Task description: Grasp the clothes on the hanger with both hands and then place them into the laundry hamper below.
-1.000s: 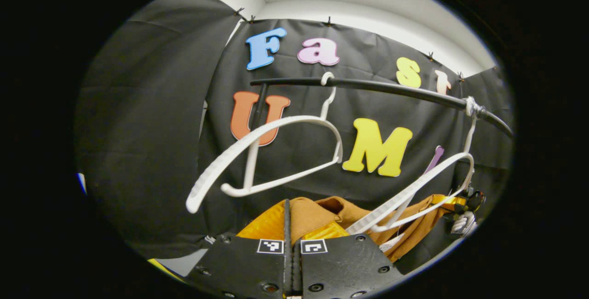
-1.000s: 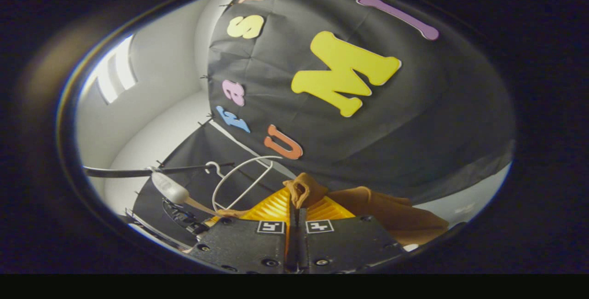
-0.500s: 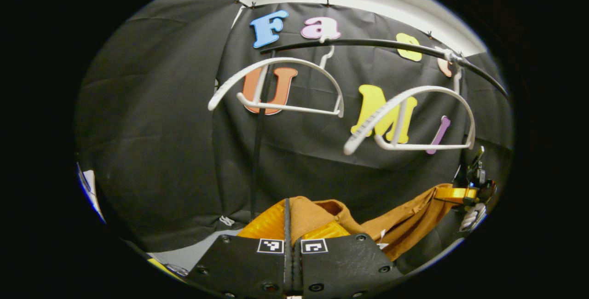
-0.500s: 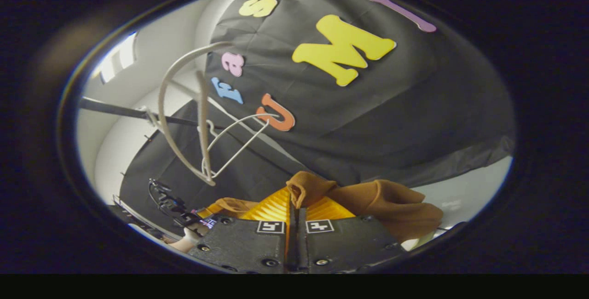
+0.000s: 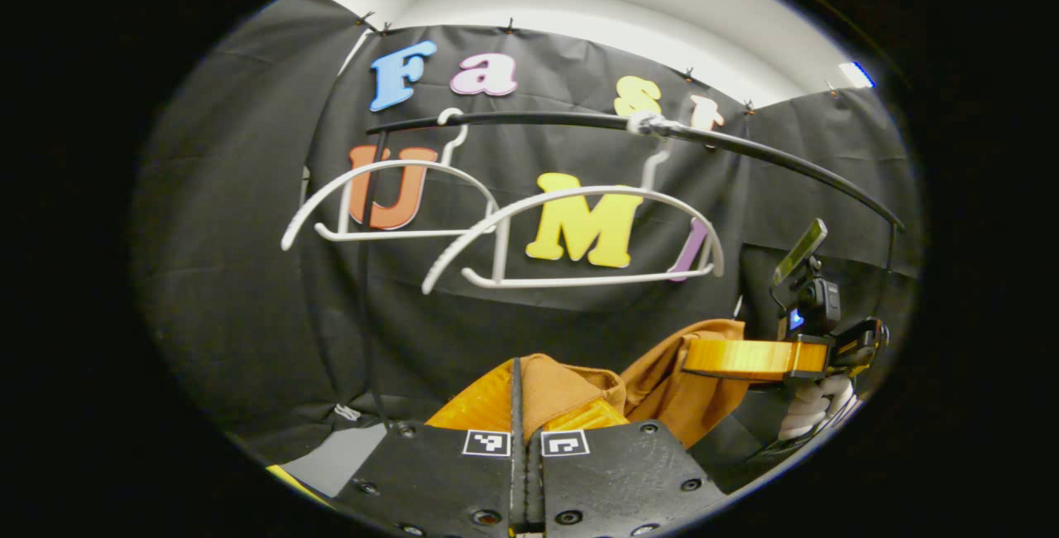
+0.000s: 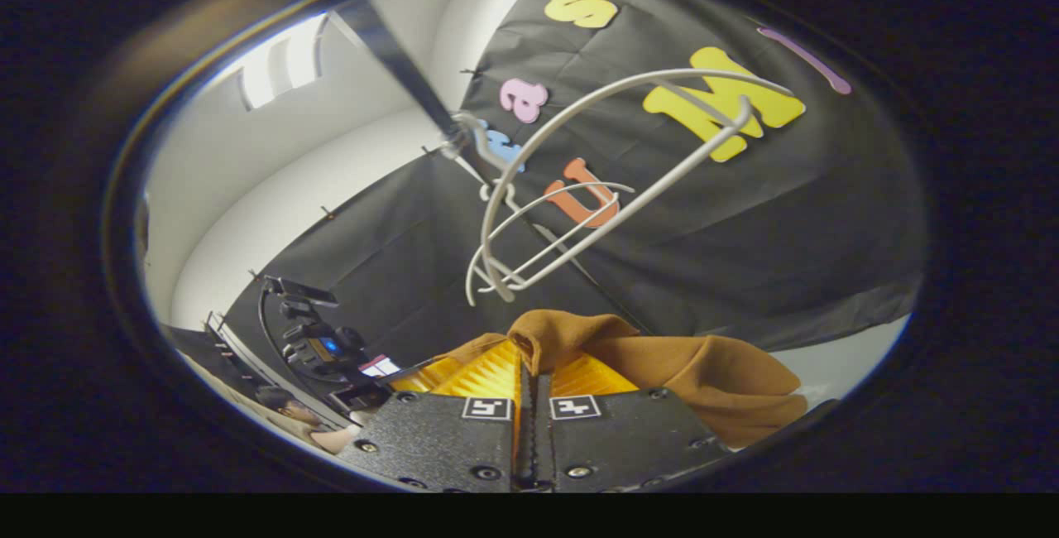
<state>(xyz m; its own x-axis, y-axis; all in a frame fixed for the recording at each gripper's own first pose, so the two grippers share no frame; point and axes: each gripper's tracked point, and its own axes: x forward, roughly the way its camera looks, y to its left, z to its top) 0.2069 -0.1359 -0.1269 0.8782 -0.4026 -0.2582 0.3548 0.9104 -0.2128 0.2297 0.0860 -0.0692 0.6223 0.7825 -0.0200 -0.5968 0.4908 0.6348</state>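
Note:
A brown garment (image 5: 662, 377) hangs slack between my two grippers, below the hangers. My left gripper (image 5: 523, 377) is shut on one bunched end of it. In the right gripper view, my right gripper (image 6: 530, 356) is shut on the other end, and the rest of the brown garment (image 6: 711, 372) droops to the right. The left gripper view shows the right gripper (image 5: 749, 357) off to the right, held by a hand (image 5: 815, 405). Two bare white hangers (image 5: 579, 232) (image 5: 389, 199) hang on the black rail (image 5: 579, 119) above the cloth.
In the right gripper view the near white hanger (image 6: 612, 149) hangs close above the garment, with the second hanger (image 6: 554, 228) behind it. The left gripper's body (image 6: 318, 343) and a hand (image 6: 331, 439) sit at the lower left. Black cloth walls stand behind.
The garment has come off the right hanger, and both grippers have dropped lower and drawn back with it. The two bare hangers have swung back to level on the rail.

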